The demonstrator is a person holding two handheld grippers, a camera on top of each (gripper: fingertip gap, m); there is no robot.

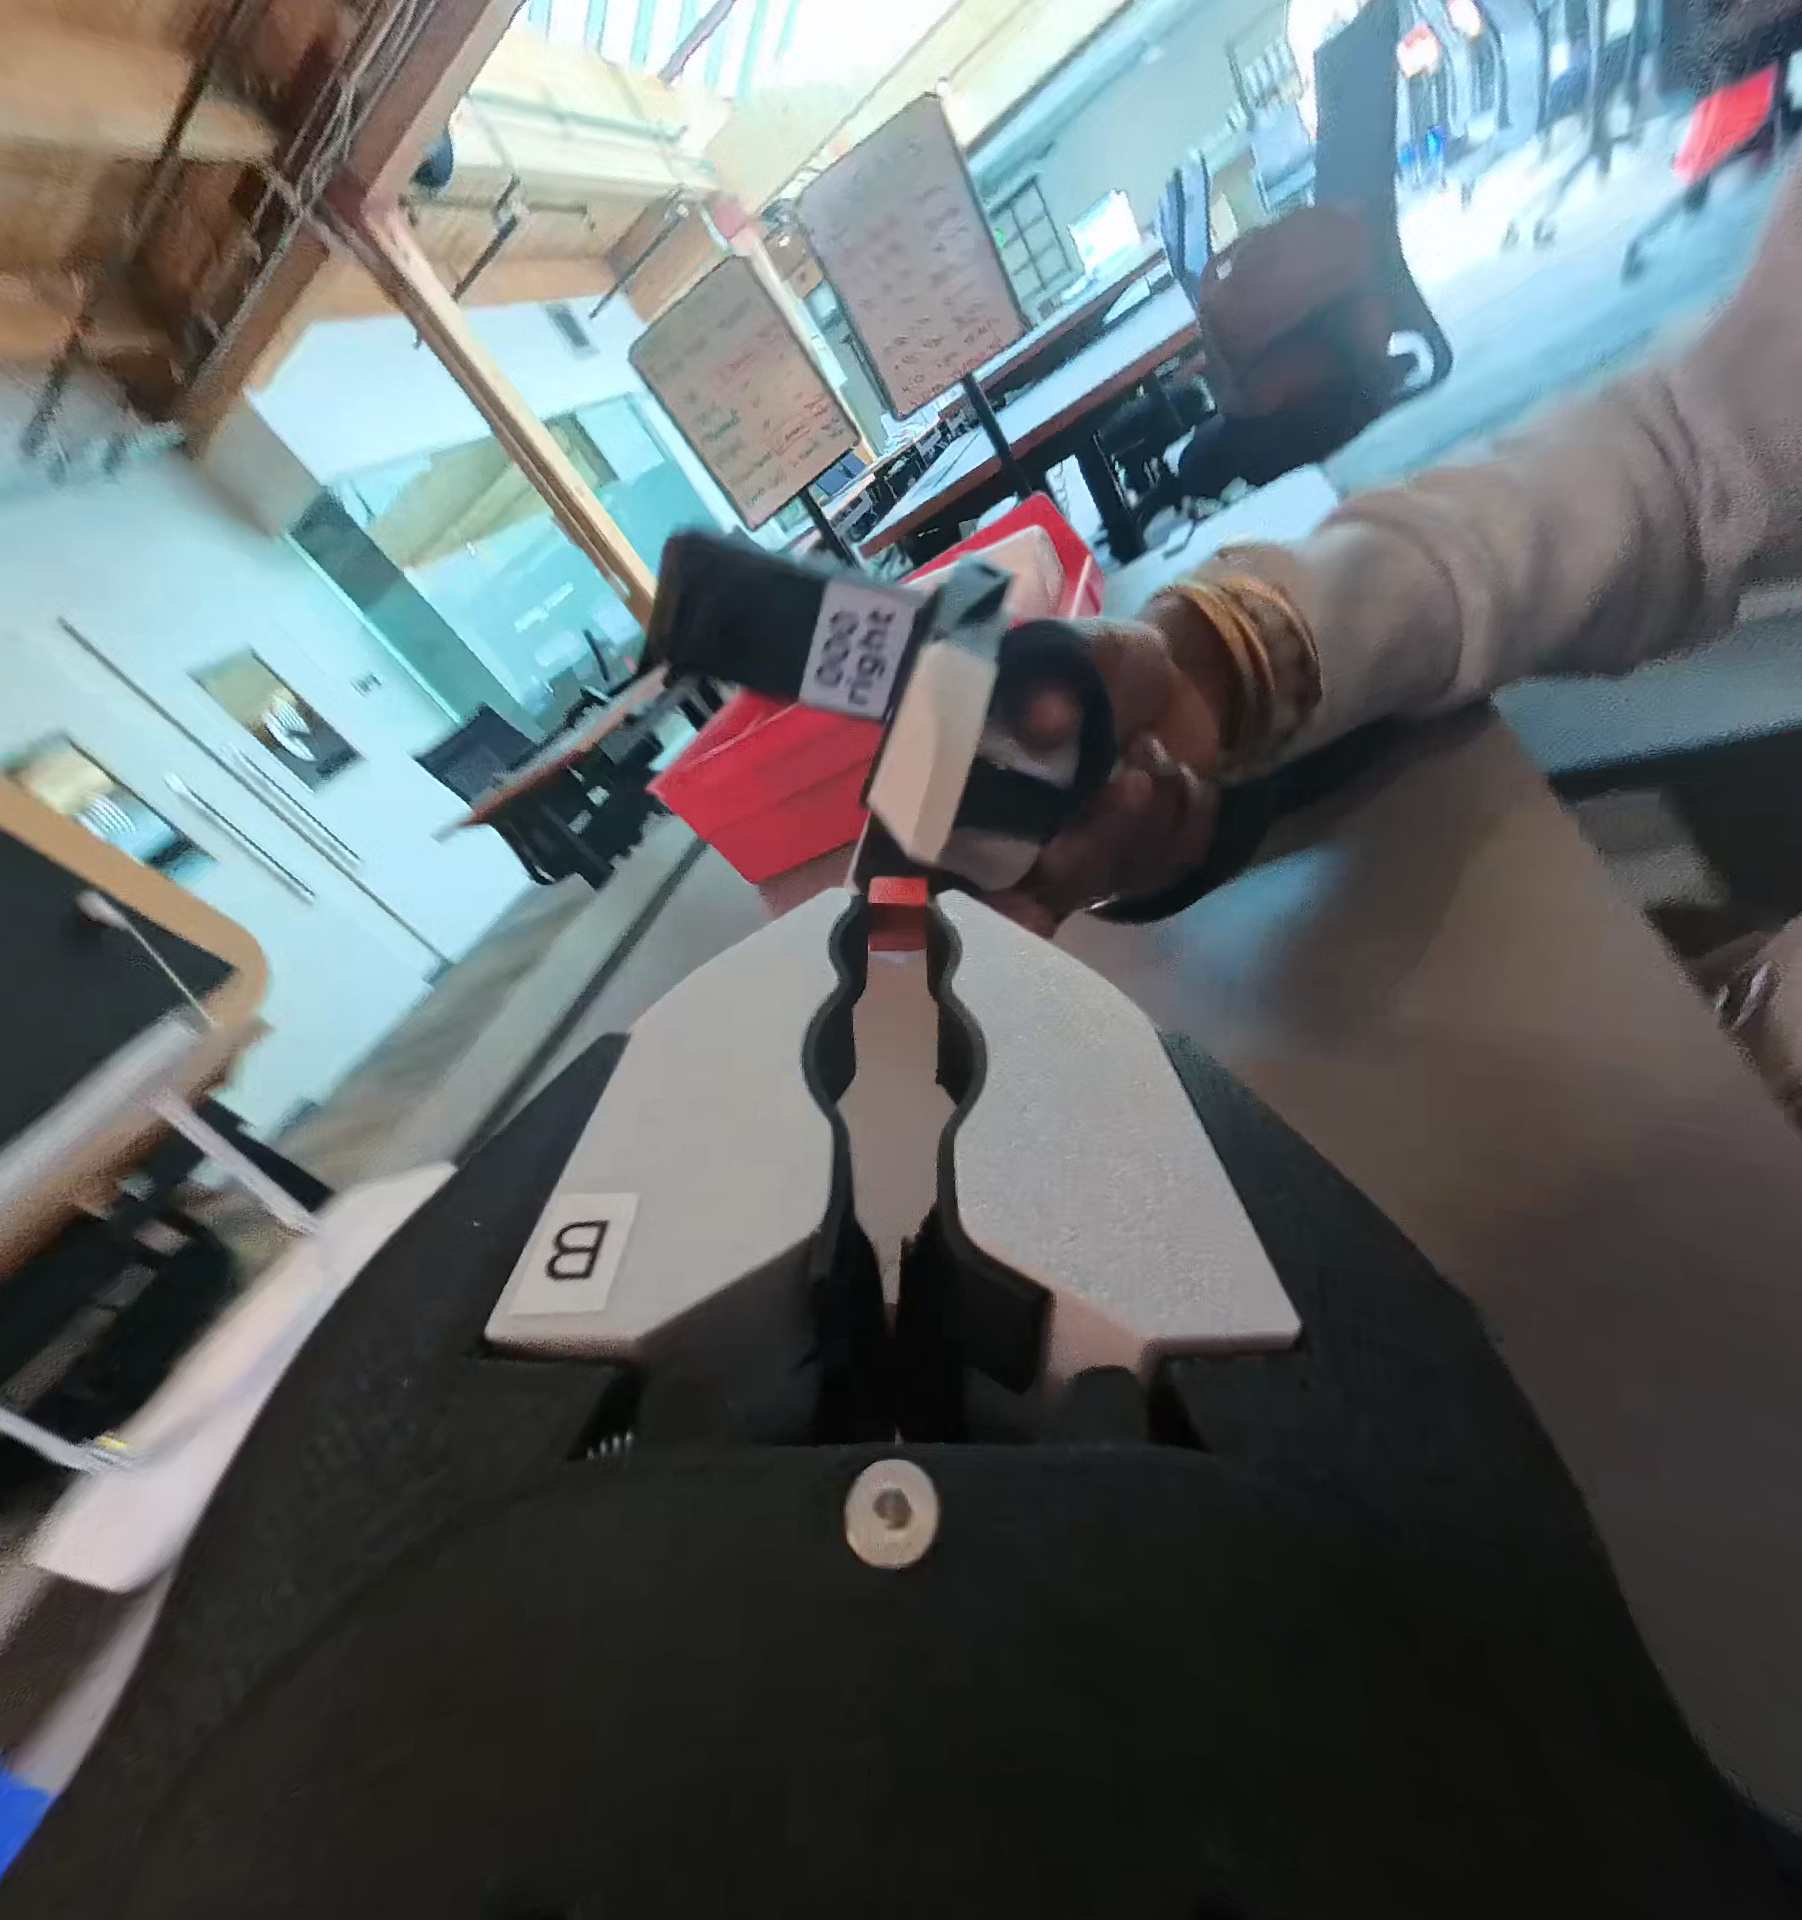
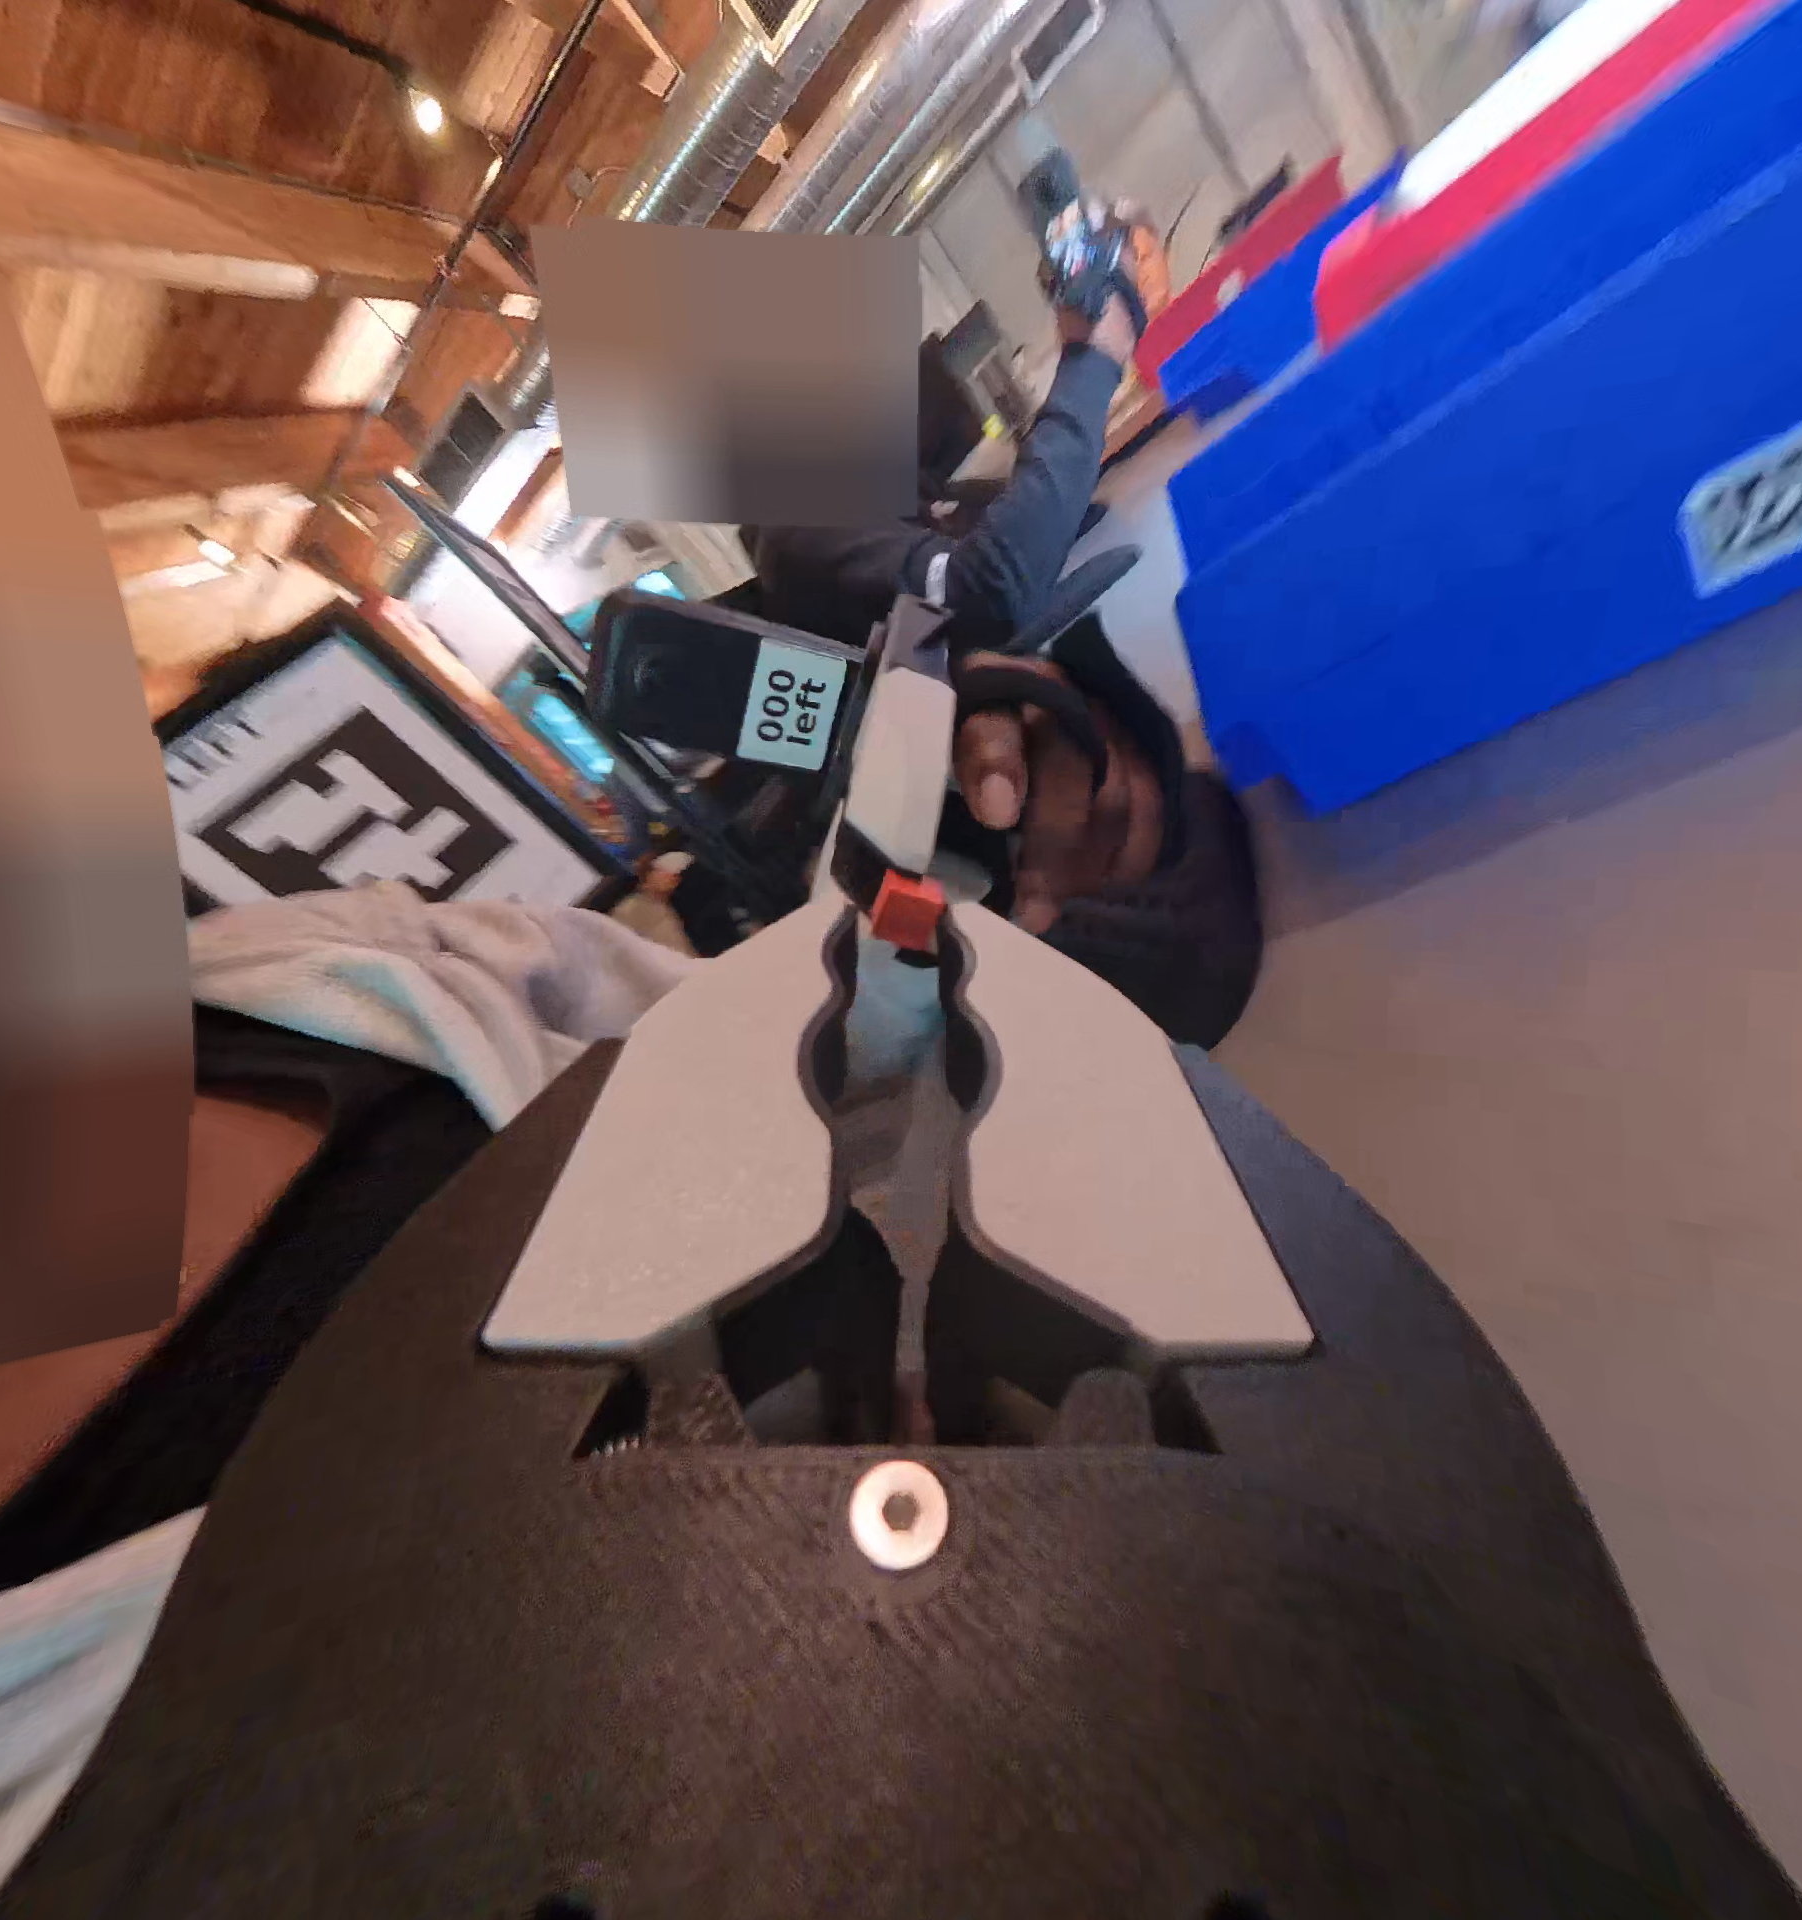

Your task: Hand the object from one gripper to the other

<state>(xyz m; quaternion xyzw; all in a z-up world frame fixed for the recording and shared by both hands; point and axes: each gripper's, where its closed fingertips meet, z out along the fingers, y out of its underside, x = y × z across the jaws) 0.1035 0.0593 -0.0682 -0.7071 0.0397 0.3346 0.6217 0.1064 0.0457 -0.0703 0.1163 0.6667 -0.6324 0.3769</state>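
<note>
Left claw [image 1: 895, 925] reaches forward in its own wrist view with its fingers drawn narrow, the small red block [image 1: 897, 914] pinched at their very tips. Right claw [image 1: 892, 862] meets it tip to tip from above, its pale body tilted and gripped by a hand [image 1: 1115, 769] in a beige sleeve [image 1: 1562, 520]; how its tips sit on the block is hidden. Red bins [image 1: 772, 774] lie behind on the surface [image 1: 1396, 1143].

From the right wrist view, the right claw [image 2: 902, 930] is closed narrow with the red block [image 2: 905, 906] at its tips. That block also sits against the end of the left claw [image 2: 881, 873], which angles down from a hand [image 2: 1063, 790]. Blue bins [image 2: 1499, 499] stand on the surface [image 2: 1551, 1039] to the right.
</note>
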